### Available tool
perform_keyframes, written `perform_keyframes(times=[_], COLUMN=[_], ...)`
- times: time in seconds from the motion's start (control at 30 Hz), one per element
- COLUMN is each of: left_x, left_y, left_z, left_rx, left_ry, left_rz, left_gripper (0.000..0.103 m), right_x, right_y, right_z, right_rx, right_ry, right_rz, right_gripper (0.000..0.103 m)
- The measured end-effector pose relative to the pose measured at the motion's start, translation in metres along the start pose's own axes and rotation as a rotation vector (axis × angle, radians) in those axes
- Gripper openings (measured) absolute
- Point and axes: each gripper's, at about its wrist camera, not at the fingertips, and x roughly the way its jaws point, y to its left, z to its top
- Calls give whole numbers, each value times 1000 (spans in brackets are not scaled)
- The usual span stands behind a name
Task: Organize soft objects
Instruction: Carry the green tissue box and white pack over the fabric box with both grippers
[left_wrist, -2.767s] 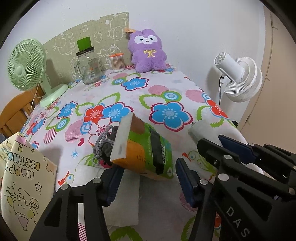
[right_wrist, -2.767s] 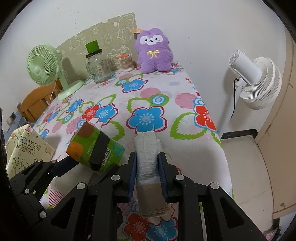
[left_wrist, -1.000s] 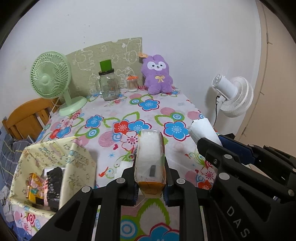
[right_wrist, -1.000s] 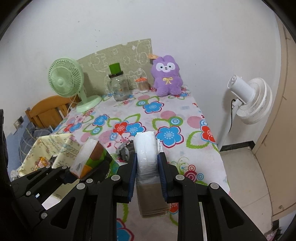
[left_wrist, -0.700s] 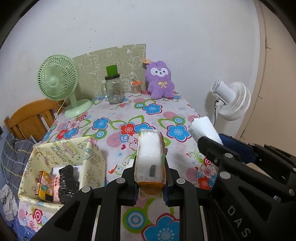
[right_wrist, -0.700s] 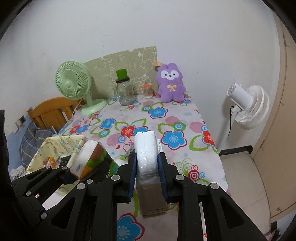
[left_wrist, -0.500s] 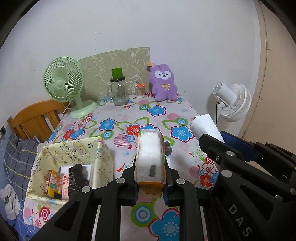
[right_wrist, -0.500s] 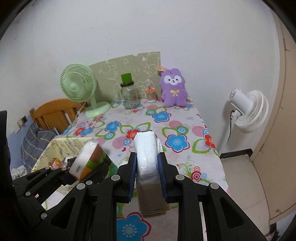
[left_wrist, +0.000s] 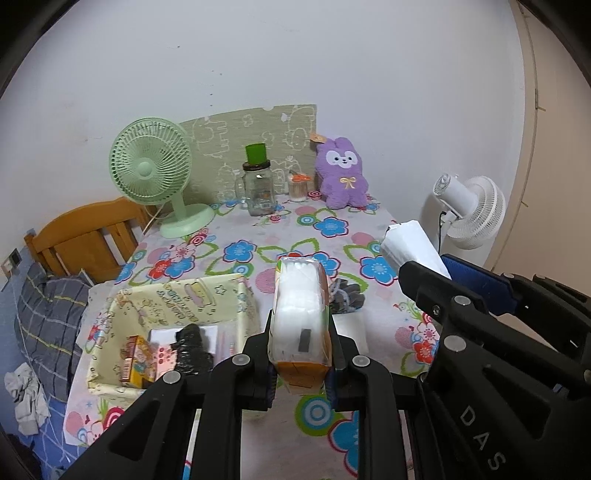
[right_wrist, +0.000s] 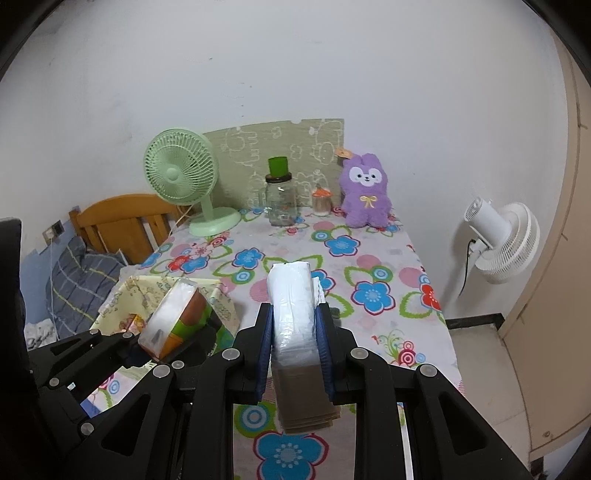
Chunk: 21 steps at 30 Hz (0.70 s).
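Observation:
My left gripper (left_wrist: 301, 354) is shut on a tissue pack (left_wrist: 300, 321) with an orange and green wrapper, held high above the table. It also shows in the right wrist view (right_wrist: 175, 319). My right gripper (right_wrist: 294, 341) is shut on a white plastic-wrapped pack (right_wrist: 293, 317) with brown card at its base; its white end shows in the left wrist view (left_wrist: 410, 243). A yellow fabric basket (left_wrist: 221, 295) sits at the table's front left, holding a black item (left_wrist: 190, 347) and small boxes. A grey knitted item (left_wrist: 347, 295) lies on the table right of the basket.
The flowered tablecloth (left_wrist: 332, 229) covers the table. At the back stand a green fan (left_wrist: 151, 170), a glass jar (left_wrist: 258, 188), a small container (left_wrist: 299, 186) and a purple plush rabbit (left_wrist: 343, 173). A white fan (left_wrist: 469, 210) is right of the table, a wooden chair (left_wrist: 85, 236) on the left.
Earlier my left gripper was open around the tissue pack lying on the table; it has shut on it. Both grippers have risen and drawn back, bringing the basket into view.

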Motion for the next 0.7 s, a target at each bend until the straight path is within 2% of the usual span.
perform_keyframes(times=[0.5, 0.7], left_x=[-1, 5], left_y=[53, 75], left_z=[-3, -3], left_rx=[-45, -61], left_ry=[-3, -1], left_rz=[62, 87], left_gripper=[19, 19], right_x=[22, 35], right_y=[48, 67], right_z=[7, 11], right_rx=[-2, -21], right_ry=[23, 37], right_rz=[107, 120], right_gripper=[26, 26])
